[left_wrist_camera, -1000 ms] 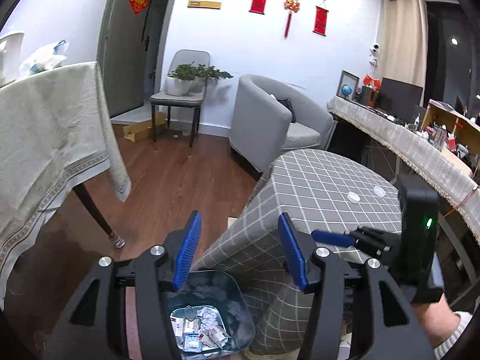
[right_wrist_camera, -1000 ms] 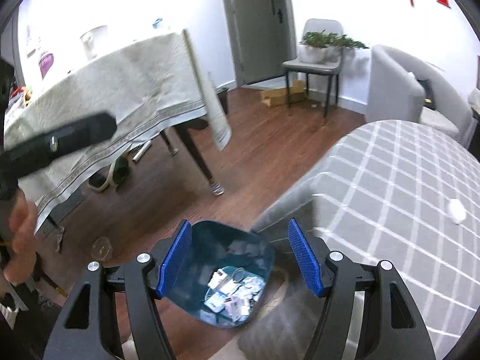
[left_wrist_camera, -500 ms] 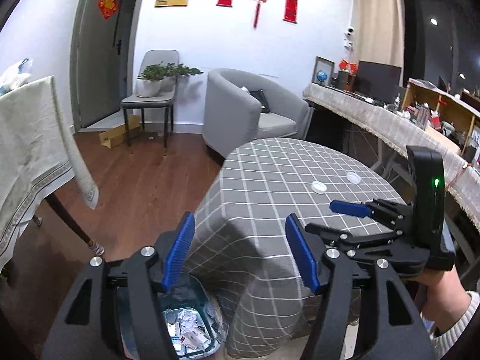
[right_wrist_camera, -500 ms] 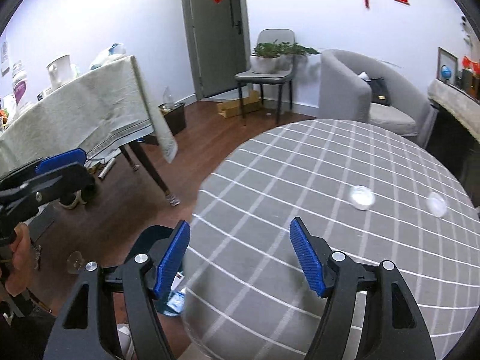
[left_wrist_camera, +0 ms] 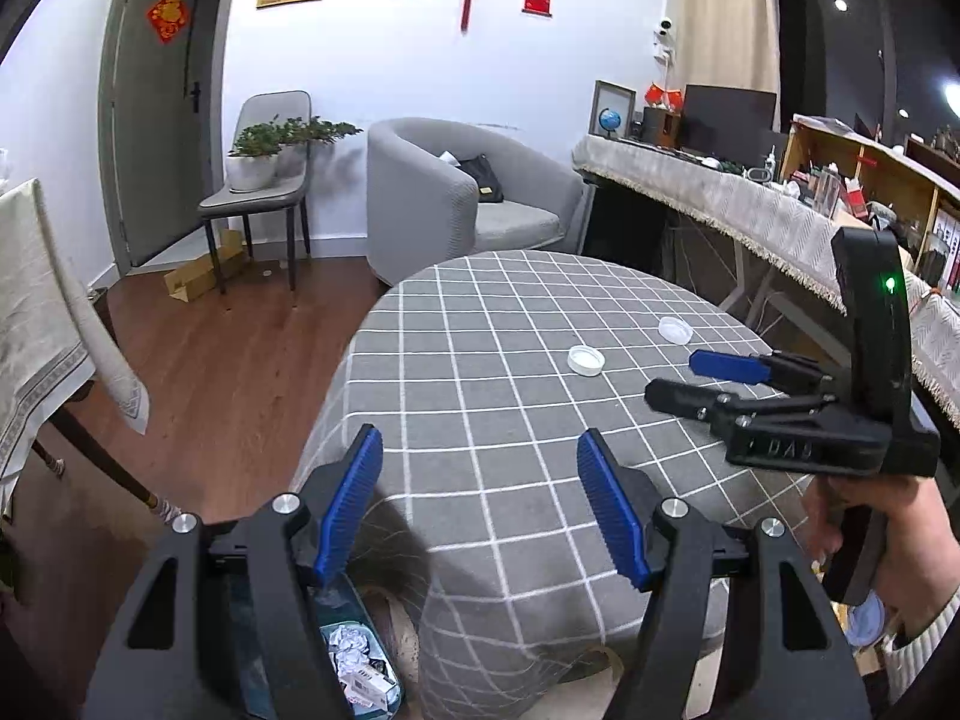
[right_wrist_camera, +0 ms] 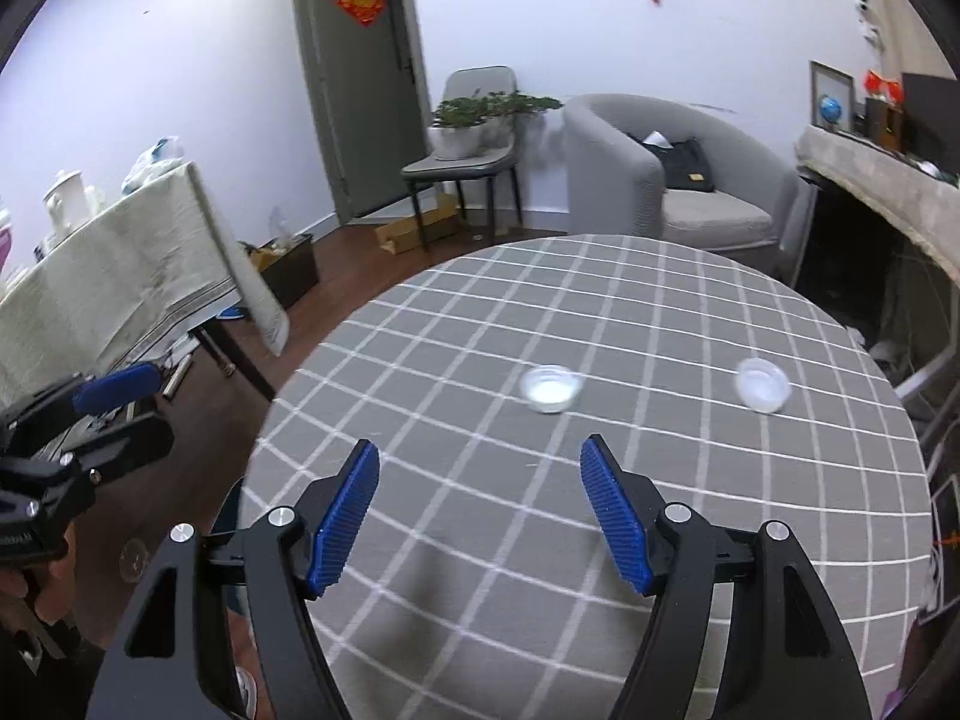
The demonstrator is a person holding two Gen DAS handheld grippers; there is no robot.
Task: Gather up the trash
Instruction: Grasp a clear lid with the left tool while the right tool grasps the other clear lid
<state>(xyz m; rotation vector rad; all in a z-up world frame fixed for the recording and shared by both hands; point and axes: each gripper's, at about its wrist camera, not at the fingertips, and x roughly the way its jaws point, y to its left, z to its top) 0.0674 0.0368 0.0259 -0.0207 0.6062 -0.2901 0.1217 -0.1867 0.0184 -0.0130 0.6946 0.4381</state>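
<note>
Both tongs spread wide, nothing between the blue pads. Left tongs (left_wrist_camera: 480, 504) hang over the near-left edge of the round worktop (left_wrist_camera: 480, 360); right tongs (right_wrist_camera: 480, 510) are out over the checked cloth, aimed toward the trash.

Trash left on the worktop: 2 shallow white plastic lids. Nearer lid (right_wrist_camera: 551, 389) lies ahead of the right tongs, slightly right of their centre line; farther lid (right_wrist_camera: 762, 386) sits well apart from it, further right. Both look open side up, though blur makes that uncertain.

Trash bin (left_wrist_camera: 360, 660) stands on the floor below the worktop edge, under the left tongs, with crumpled paper and wrappers inside.

Risks, as I judge them:
- Lids are low and thin. Pads coming down flat may skid one across the cloth instead of pinching its rim.
- A pinch taken too deep could catch the cloth and drag it.
- Light lid may flip or pop out when squeezed.
- A release off-line could miss the bin, since most of it is out of sight.

Hard to see:
- Bin mostly covered by the left tongs' frame and cut by the picture edge.
- Right wrist view is motion-blurred; lid detail soft.
- Worktop legs hidden under the cloth.
</note>
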